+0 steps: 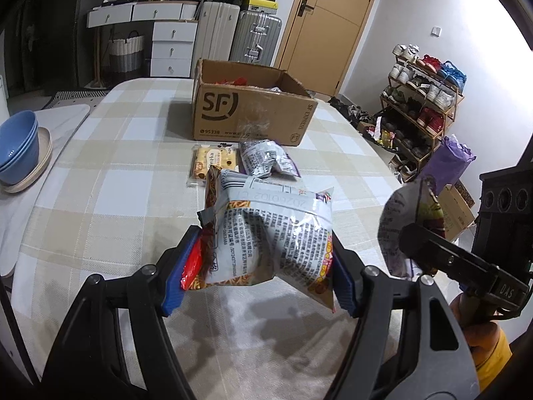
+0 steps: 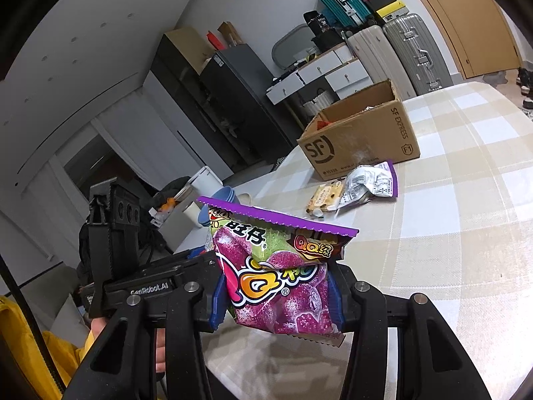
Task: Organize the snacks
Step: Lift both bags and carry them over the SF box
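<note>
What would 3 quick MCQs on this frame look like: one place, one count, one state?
1. Where is the cardboard box?
A. on the table
B. on the floor
C. on the shoe rack

2. How many snack packs lie loose on the tablecloth in front of the box?
A. none
B. two
C. five

3. The right gripper is:
A. open
B. shut on the purple gummy bag
C. out of view

Key: A, it stands on the checked cloth; B, a biscuit pack and a silver pack; B, jaws pinch the bag's sides.

I can't make out what's inside the cardboard box (image 1: 248,113), upper centre of my left view—its walls hide most.
</note>
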